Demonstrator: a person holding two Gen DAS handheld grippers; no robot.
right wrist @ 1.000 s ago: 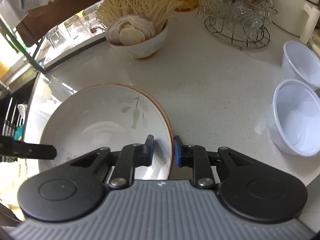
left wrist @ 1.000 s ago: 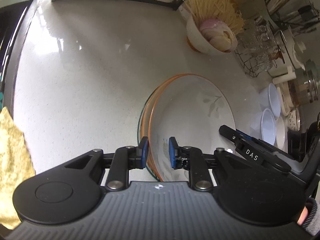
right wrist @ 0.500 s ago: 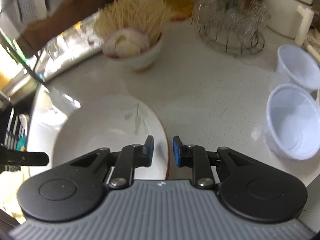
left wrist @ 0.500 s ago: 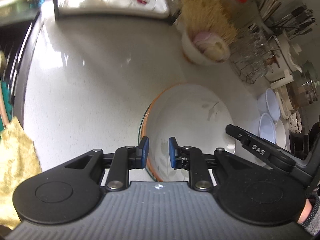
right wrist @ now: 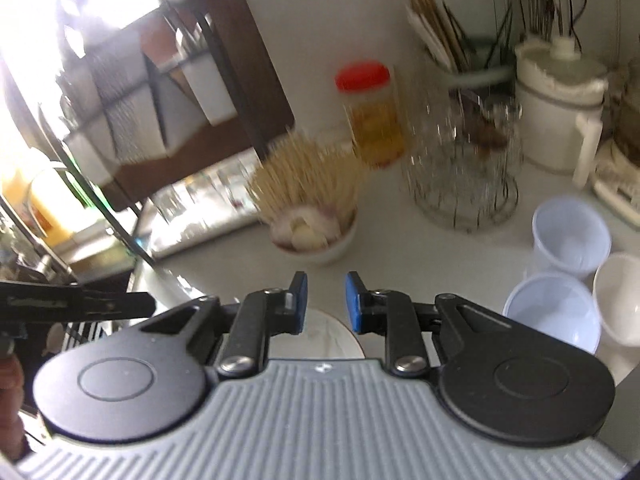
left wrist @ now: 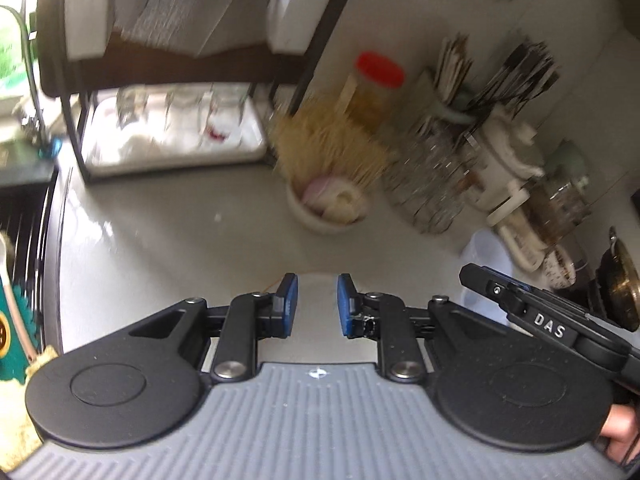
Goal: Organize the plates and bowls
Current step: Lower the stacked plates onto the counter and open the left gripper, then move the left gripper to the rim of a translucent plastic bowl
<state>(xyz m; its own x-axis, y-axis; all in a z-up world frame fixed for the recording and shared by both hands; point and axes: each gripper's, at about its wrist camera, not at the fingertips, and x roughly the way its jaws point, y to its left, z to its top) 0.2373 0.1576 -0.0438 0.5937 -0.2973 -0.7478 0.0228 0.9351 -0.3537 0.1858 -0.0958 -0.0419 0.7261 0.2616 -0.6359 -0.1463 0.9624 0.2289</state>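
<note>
A white bowl with an orange rim (left wrist: 316, 344) hangs between both grippers above the pale counter (left wrist: 160, 232). My left gripper (left wrist: 314, 304) is shut on its left rim; only a strip of the bowl shows between the blue pads. My right gripper (right wrist: 324, 304) is shut on the opposite rim, where the bowl (right wrist: 332, 336) shows as a white patch with a curved edge. One of the right gripper's fingers (left wrist: 500, 292) reaches in from the right of the left wrist view. One of the left gripper's fingers (right wrist: 80, 304) enters the right wrist view from the left. The gripper bodies hide most of the bowl.
Ahead on the counter stand a bowl of noodles and onion (left wrist: 328, 208), a wire rack of glasses (right wrist: 464, 168), a red-lidded jar (right wrist: 368, 112) and a white jug (right wrist: 560, 104). Plastic cups (right wrist: 552, 312) sit at the right. A dish rack (left wrist: 168, 136) stands at the back left, beside the sink.
Both grippers have risen and tipped upward with the bowl still between their pads. The counter and noodle bowl now look farther off, and most of the bowl has slid out of sight.
</note>
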